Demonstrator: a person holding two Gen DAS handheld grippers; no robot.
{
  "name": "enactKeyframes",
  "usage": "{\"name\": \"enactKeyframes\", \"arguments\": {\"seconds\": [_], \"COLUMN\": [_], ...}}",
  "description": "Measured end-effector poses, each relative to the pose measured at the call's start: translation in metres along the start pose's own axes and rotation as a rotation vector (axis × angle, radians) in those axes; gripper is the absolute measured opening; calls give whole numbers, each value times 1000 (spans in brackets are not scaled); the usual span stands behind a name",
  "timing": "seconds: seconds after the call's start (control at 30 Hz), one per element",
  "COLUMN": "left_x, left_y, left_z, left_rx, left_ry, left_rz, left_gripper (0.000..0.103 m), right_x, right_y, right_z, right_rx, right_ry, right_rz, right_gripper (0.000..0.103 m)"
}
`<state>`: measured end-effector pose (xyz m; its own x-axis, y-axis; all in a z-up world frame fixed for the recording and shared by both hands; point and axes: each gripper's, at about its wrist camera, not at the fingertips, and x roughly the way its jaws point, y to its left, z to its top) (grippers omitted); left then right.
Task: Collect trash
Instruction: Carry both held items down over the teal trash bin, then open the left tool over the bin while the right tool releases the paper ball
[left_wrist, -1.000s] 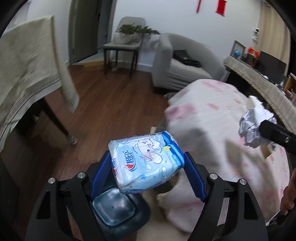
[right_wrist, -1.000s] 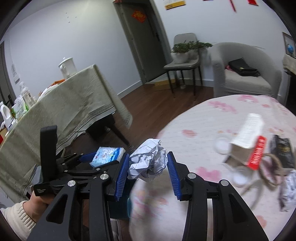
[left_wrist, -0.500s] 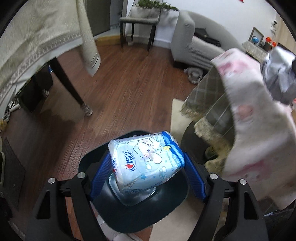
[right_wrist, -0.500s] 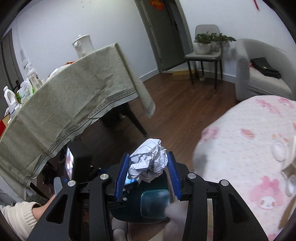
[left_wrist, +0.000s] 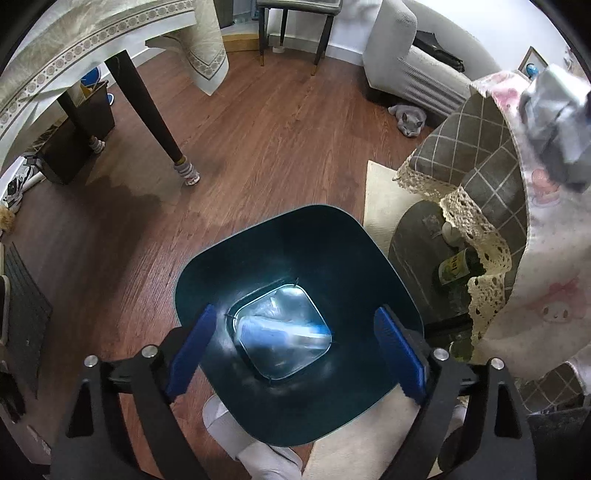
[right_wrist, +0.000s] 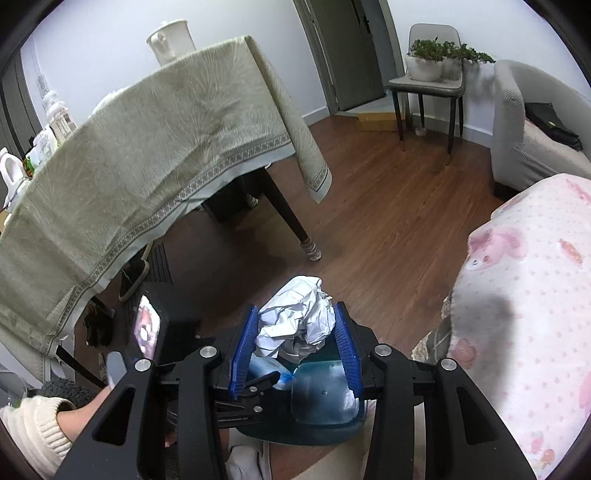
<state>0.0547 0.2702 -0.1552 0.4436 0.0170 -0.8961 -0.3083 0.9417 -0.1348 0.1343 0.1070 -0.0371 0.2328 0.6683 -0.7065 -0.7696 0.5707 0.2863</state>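
Observation:
My left gripper (left_wrist: 293, 349) is open and empty, right above the dark blue trash bin (left_wrist: 207, 273) on the floor. The blue tissue pack (left_wrist: 282, 330) lies blurred at the bin's bottom. My right gripper (right_wrist: 297, 345) is shut on a crumpled white paper ball (right_wrist: 295, 321) and holds it over the same bin (right_wrist: 325, 397), beside the left gripper (right_wrist: 258, 384). The paper ball also shows blurred at the upper right of the left wrist view (left_wrist: 554, 122).
A round table with a pink cloth (right_wrist: 535, 295) is on the right. A dining table with a beige cloth (right_wrist: 147, 155) and dark leg (left_wrist: 147, 110) stands to the left. A grey cat (left_wrist: 410, 120), an armchair (right_wrist: 535, 140) and a chair (right_wrist: 424, 81) are farther back.
My left gripper opened and dropped the tissue pack into the bin. My right gripper with the paper ball moved off the table, over the bin.

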Motion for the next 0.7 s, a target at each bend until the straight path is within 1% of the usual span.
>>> {"name": "enactKeyframes", "arguments": {"seconds": [0.27, 0.53, 0.7], "left_x": [-18, -52, -78], "left_y": [10, 27, 35], "left_z": [2, 6, 11], "left_rx": [-11, -40, -62], "left_ry": [-52, -134, -196], "left_rz": [-18, -17, -30], "left_gripper": [88, 75, 66], "right_x": [29, 62, 91], "right_y": [1, 6, 10], "right_z": [-7, -15, -26], "right_rx": [8, 6, 1], "right_ry": [64, 135, 205], "right_rz": [-17, -35, -49], "right_gripper": [43, 43, 43]}}
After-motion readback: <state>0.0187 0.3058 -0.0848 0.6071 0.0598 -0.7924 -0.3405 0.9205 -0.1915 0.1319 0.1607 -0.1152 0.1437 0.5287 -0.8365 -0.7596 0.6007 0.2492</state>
